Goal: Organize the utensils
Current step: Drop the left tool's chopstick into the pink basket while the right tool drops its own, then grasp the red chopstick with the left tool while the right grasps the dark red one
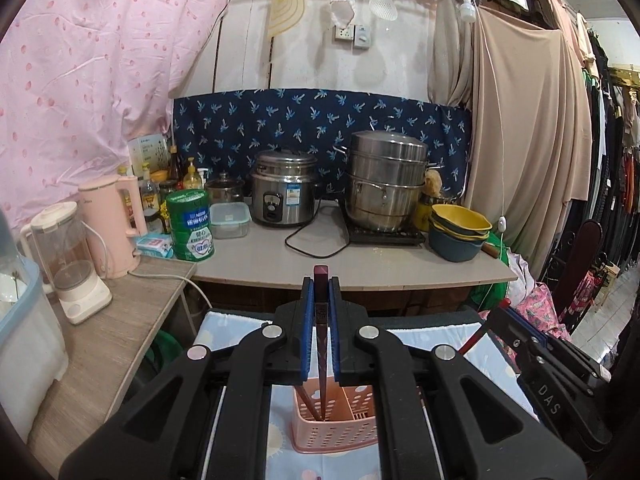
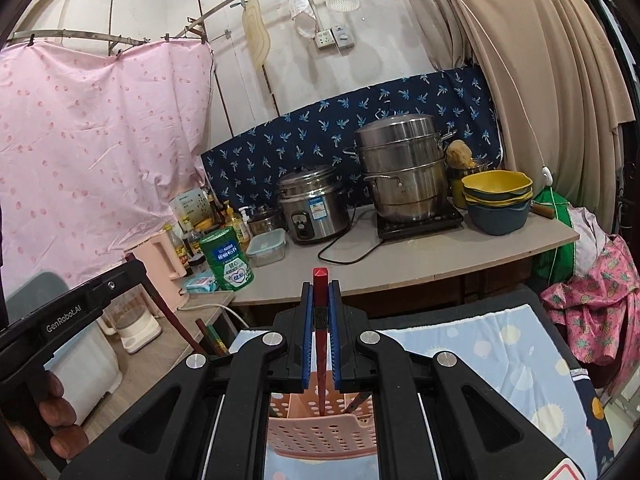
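Cluttered kitchen surface [image 1: 360, 260] behind; we see left tongs [image 1: 321, 288] clamped on a dark chopstick [image 1: 321, 320], tip down inside the pink holder [image 1: 340, 416]. Right tongs [image 2: 321, 292] pinch a red chopstick [image 2: 321, 320], likewise reaching into that holder.

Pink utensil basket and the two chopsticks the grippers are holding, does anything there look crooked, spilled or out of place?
Nothing stands out. The left gripper holds a dark chopstick and the right gripper a red chopstick, both reaching down into the upright pink basket.
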A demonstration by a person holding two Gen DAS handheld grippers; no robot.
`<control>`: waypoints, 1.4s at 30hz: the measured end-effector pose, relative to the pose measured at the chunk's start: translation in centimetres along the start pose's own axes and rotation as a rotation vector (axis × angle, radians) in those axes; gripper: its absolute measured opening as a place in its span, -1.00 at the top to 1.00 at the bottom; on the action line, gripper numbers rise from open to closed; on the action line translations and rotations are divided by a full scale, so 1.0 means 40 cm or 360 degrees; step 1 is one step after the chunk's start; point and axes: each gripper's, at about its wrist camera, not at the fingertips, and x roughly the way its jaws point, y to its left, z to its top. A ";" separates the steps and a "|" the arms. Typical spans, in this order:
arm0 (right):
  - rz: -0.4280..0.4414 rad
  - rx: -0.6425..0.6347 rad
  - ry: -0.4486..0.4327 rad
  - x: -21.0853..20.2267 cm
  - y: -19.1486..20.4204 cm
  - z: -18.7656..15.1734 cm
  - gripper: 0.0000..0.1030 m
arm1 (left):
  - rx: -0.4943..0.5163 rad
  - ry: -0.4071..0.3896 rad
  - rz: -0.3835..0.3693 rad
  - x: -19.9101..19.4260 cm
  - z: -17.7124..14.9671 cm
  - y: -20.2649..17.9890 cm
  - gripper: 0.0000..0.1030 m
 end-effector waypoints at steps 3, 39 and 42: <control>-0.0006 -0.0010 0.0032 0.015 0.002 -0.018 0.86 | -0.0010 0.0034 -0.0002 0.013 -0.010 0.006 0.86; -0.0028 -0.0006 0.0204 -0.215 -0.021 -0.238 0.35 | 0.0010 0.0216 0.0041 -0.156 -0.254 -0.018 -0.01; -0.0031 0.0020 0.0274 -0.246 -0.032 -0.299 0.35 | 0.0007 0.0276 0.0044 -0.174 -0.311 -0.014 -0.07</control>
